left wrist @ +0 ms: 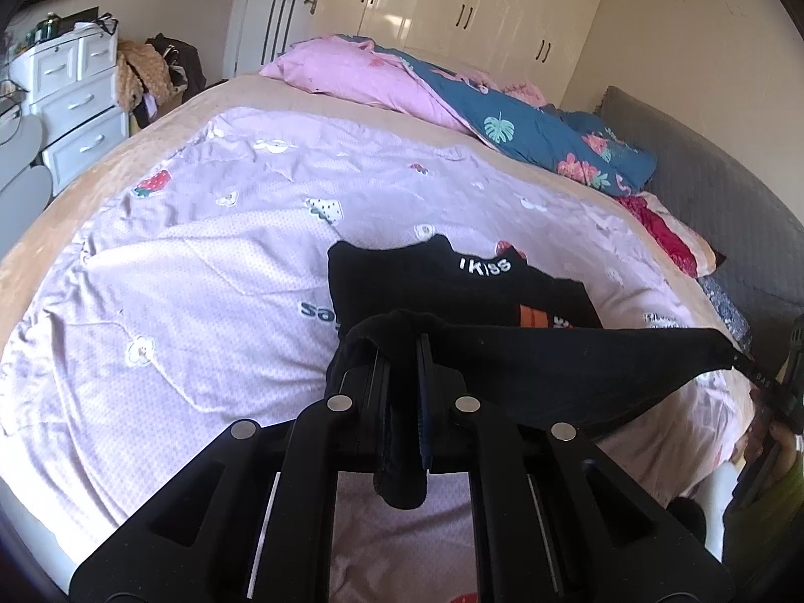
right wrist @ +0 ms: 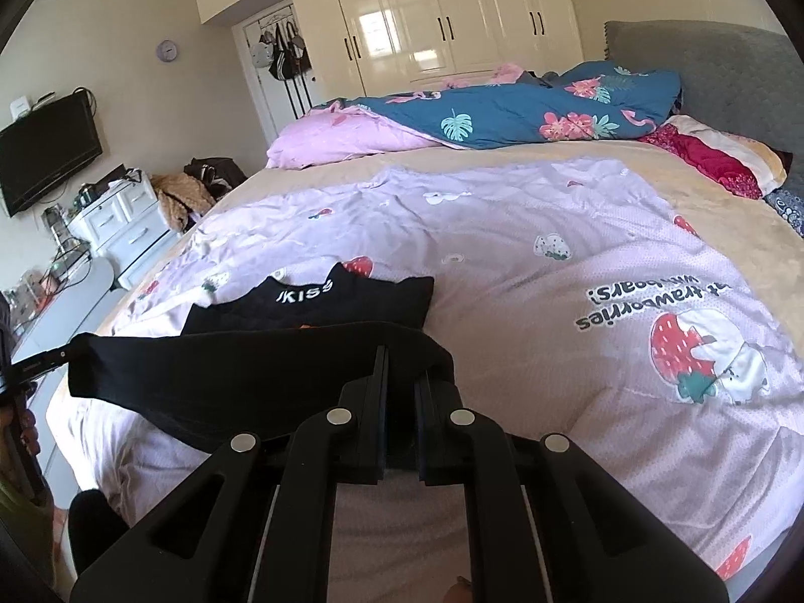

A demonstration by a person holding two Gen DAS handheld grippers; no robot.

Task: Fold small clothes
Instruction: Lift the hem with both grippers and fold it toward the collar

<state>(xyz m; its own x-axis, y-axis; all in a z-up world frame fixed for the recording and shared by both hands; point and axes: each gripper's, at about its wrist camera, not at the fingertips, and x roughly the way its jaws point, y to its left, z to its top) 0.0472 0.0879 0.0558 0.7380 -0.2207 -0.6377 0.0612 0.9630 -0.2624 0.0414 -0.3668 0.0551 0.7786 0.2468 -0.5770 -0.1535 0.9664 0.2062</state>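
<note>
A small black garment with white "KISS" lettering (left wrist: 482,296) lies partly flat on the lilac strawberry-print quilt (left wrist: 201,261). Its near edge is lifted and pulled taut between both grippers. My left gripper (left wrist: 402,352) is shut on one corner, with black cloth bunched over and between its fingers. The right gripper (left wrist: 748,359) pinches the opposite corner at the far right of this view. In the right wrist view my right gripper (right wrist: 402,367) is shut on the black garment (right wrist: 251,377). The left gripper (right wrist: 53,356) holds the other end at the far left.
A bunched pink and blue floral duvet (right wrist: 502,115) and a red pillow (right wrist: 713,161) lie at the head of the bed by the grey headboard (right wrist: 703,65). White drawers (right wrist: 125,231), a wall television (right wrist: 47,156) and a cream wardrobe (right wrist: 442,15) stand beyond the bed.
</note>
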